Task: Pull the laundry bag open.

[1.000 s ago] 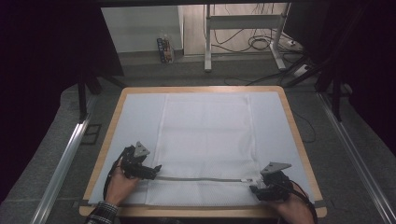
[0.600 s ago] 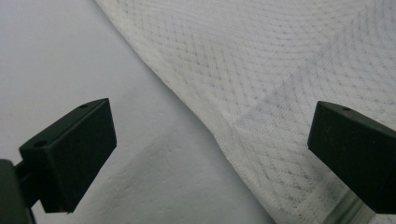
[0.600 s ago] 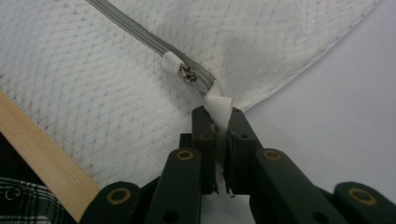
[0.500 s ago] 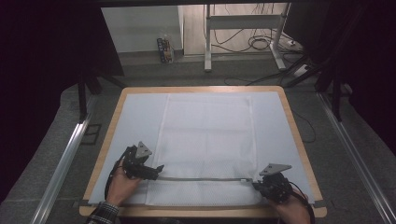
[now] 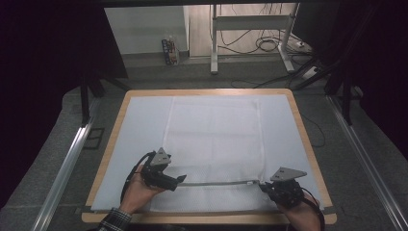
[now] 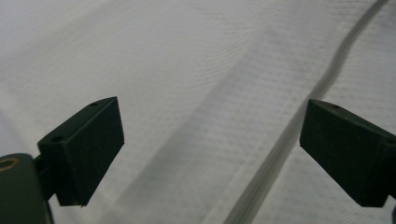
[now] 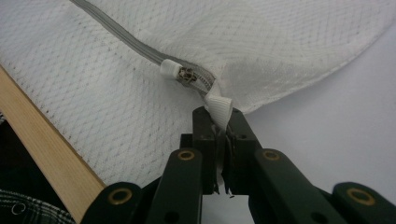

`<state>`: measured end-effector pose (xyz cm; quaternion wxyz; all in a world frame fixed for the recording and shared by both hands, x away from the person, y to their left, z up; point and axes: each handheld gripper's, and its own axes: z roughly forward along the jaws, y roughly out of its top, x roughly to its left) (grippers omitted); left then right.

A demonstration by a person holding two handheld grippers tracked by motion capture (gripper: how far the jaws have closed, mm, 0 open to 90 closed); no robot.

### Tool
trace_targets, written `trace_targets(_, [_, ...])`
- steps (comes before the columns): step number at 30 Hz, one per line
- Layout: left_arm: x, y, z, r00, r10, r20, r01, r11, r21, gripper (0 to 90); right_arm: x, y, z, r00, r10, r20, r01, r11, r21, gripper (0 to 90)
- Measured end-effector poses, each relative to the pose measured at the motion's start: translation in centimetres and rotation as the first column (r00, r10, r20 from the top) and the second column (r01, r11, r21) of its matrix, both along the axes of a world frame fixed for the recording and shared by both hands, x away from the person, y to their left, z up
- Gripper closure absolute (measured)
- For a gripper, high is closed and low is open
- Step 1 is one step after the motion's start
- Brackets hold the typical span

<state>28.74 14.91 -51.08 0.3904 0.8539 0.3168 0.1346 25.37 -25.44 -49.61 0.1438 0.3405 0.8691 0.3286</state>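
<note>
High view: mesh bag (image 5: 214,144) lies flat on the table (image 5: 308,144), its zipper (image 5: 216,183) running between left gripper (image 5: 179,180) and right gripper (image 5: 263,186) near the front edge, open mat beyond. Left gripper view: jaws spread, just closing slightly, nothing between; zipper blurred by the right jaw. Right gripper view: jaws pinch the white end tab (image 7: 219,108); slider (image 7: 180,73) just ahead, wooden rim (image 7: 42,144) left, tab's lower end hidden.

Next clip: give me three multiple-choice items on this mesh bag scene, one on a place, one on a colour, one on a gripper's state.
1. Where does the zipper run?
A. along the mesh bag's near edge
B. along its far edge
C. off the table

2. What colour is the zipper's tape?
A. red
B. grey
C. black

3. How is the right gripper?
A. wide open
B. shut on the white tab
C. shut on nothing

Key: 1 A, it lies between the two grippers; 2 B, grey band on white mesh; 3 B, its fingers pinch the tab.
</note>
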Motion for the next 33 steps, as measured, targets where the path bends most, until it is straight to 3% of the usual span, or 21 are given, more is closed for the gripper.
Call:
trace_targets(5, [0.1, -2.4, 0.4, 0.9978, -0.065, -0.008, 0.065, 0.9977, -0.018, 8.2, 0.0, 0.0, 0.1, 0.9997, 0.011, 0.024, -0.011, 0.9999, 0.008, 83.8])
trace_targets(11, [0.2, -4.7, 0.2, 0.9902, -0.136, -0.033, 0.133, 0.9877, -0.083, 10.0, -0.1, 0.1, 0.1, 0.9988, 0.030, 0.039, -0.028, 0.9991, -0.032, 83.7])
trace_targets(22, [0.7, -7.8, 0.4, 0.9767, -0.212, -0.038, 0.208, 0.9743, -0.088, 8.7, 0.2, 0.0, 0.0, 0.9998, 0.013, 0.014, -0.013, 0.9998, -0.012, 82.9])
trace_targets(26, [0.8, -8.6, 0.6, 0.9722, -0.230, -0.041, 0.225, 0.9684, -0.108, 9.2, 0.2, 0.0, 0.0, 0.9998, 0.015, 0.012, -0.014, 0.9998, -0.011, 83.1])
trace_targets(28, [0.9, -9.5, 0.8, 0.9640, -0.262, -0.044, 0.256, 0.9608, -0.106, 9.3, 0.1, 0.1, 0.0, 0.9996, 0.018, 0.023, -0.018, 0.9997, -0.018, 83.5])
trace_targets(32, [1.0, -10.6, 1.0, 0.9567, -0.288, -0.041, 0.283, 0.9531, -0.108, 11.7, -0.1, 0.2, 0.2, 0.9980, 0.026, 0.057, -0.025, 0.9995, -0.020, 83.8])
trace_targets(33, [1.0, -11.2, 1.1, 0.9499, -0.310, -0.039, 0.304, 0.9459, -0.113, 12.7, -0.1, 0.2, 0.2, 0.9979, 0.024, 0.060, -0.023, 0.9995, -0.020, 83.8])
